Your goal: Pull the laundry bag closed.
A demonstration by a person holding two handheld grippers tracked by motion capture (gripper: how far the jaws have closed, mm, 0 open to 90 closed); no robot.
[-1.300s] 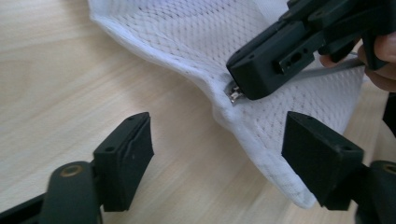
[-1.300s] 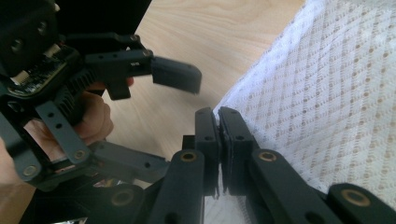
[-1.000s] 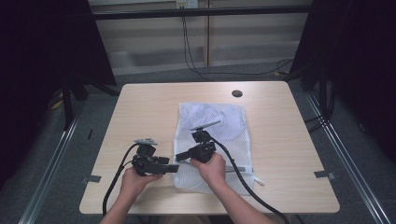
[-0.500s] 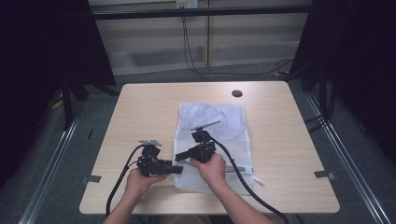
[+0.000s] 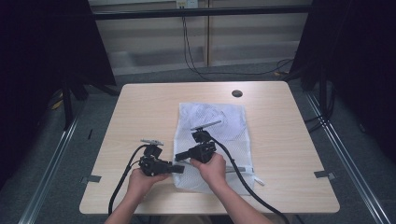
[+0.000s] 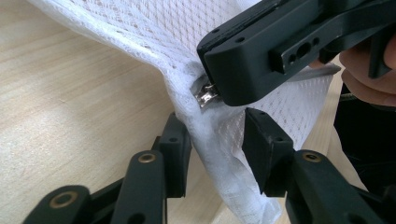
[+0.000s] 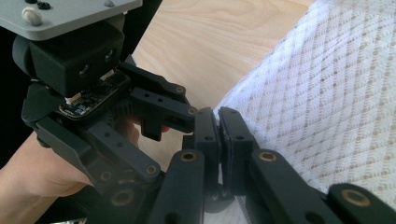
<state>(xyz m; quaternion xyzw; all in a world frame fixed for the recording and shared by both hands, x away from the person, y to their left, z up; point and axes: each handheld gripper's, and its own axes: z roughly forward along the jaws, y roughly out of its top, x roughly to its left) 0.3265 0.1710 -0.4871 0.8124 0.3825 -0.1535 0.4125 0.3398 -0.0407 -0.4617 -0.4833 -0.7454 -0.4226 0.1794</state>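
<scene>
Mesh bag (image 5: 212, 140) lies flat on the table (image 5: 140, 107), near its front edge. My right gripper (image 7: 217, 122) is clenched on the zipper tab (image 6: 205, 95). My left gripper (image 6: 217, 140) has been closing around the corner fabric, not pinching yet. Zipper unpulled.

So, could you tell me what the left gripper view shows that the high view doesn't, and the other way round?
Left gripper view: a metal zipper pull at the edge of the bag, right by the tip of the right gripper. It also shows the jaws of the left gripper, which have just been closing, with the bag's edge between them.
High view: the whole bag spread on the table, the table's dark hole, both forearms and the trailing cables.
Both: the white mesh bag, the wooden table and the right gripper at the bag.
</scene>
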